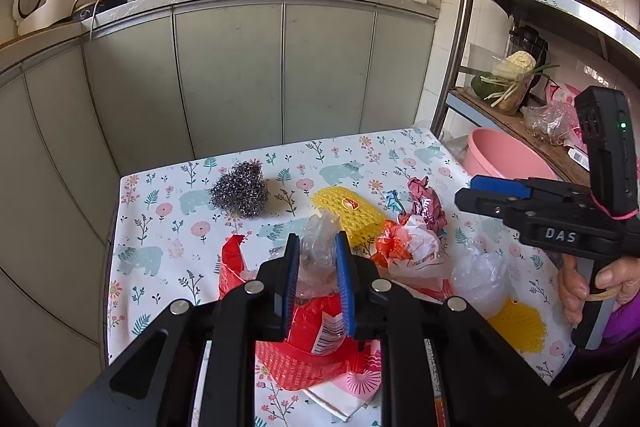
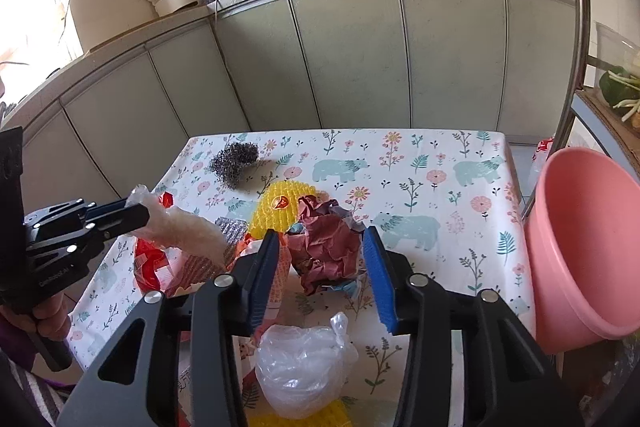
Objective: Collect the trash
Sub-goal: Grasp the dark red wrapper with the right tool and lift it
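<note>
Left wrist view: left gripper (image 1: 318,259) clamped on crumpled clear plastic wrap (image 1: 316,241) above red packaging (image 1: 298,343) on floral tablecloth (image 1: 160,227); best lifted straight, grip firm.

Right wrist view: right gripper (image 2: 322,259) jaws apart, straddling crumpled maroon paper (image 2: 326,247), not yet pinching; worth centring before squeezing; pink basin (image 2: 580,247) alongside.

Bright window daylight, sharp, fisheye-warped edges.

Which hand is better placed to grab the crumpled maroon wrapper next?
Right. The right gripper already straddles the crumpled maroon wrapper with open jaws, while the left gripper is occupied, clamped on a clear plastic bag.
</note>
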Available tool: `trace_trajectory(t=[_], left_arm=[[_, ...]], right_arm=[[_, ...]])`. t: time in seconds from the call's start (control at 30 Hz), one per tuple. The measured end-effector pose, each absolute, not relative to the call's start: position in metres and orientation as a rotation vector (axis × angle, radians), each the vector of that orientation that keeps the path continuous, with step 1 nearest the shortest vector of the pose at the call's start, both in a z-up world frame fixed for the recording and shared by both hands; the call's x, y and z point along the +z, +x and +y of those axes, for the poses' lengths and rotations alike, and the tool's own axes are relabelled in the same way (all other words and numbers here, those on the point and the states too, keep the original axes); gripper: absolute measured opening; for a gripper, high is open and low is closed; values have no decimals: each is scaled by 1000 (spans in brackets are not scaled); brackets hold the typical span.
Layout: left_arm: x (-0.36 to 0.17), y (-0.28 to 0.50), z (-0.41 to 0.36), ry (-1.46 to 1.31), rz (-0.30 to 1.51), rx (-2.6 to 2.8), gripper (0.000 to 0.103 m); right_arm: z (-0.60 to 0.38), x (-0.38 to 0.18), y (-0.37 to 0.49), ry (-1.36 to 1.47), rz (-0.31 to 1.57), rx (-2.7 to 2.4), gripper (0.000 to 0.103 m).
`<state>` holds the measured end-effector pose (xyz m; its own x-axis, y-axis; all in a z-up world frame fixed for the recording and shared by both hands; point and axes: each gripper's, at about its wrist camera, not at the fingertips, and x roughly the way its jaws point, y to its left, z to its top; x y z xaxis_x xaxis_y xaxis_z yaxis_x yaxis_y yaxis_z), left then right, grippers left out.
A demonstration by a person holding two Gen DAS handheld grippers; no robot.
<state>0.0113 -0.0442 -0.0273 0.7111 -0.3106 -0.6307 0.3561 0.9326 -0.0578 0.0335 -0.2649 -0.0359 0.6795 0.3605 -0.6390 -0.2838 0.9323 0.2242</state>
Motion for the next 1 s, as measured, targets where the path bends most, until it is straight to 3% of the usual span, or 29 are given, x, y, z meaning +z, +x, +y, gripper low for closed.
trace_trajectory(t=[0.17, 0.23, 0.6, 1.0], left_arm=[[-13, 7, -40, 47, 646, -383, 15], [-7, 6, -40, 42, 632, -385, 15], [18, 5, -47, 16, 571, -423, 15], [55, 13, -120, 48, 468, -619, 15]], right_arm=[[-253, -49, 50, 85, 799, 363, 31], [-252, -55, 53, 82, 820, 359, 18], [-286, -23, 29, 191, 700, 355, 16], [-366, 19, -6, 309, 528, 186, 16]])
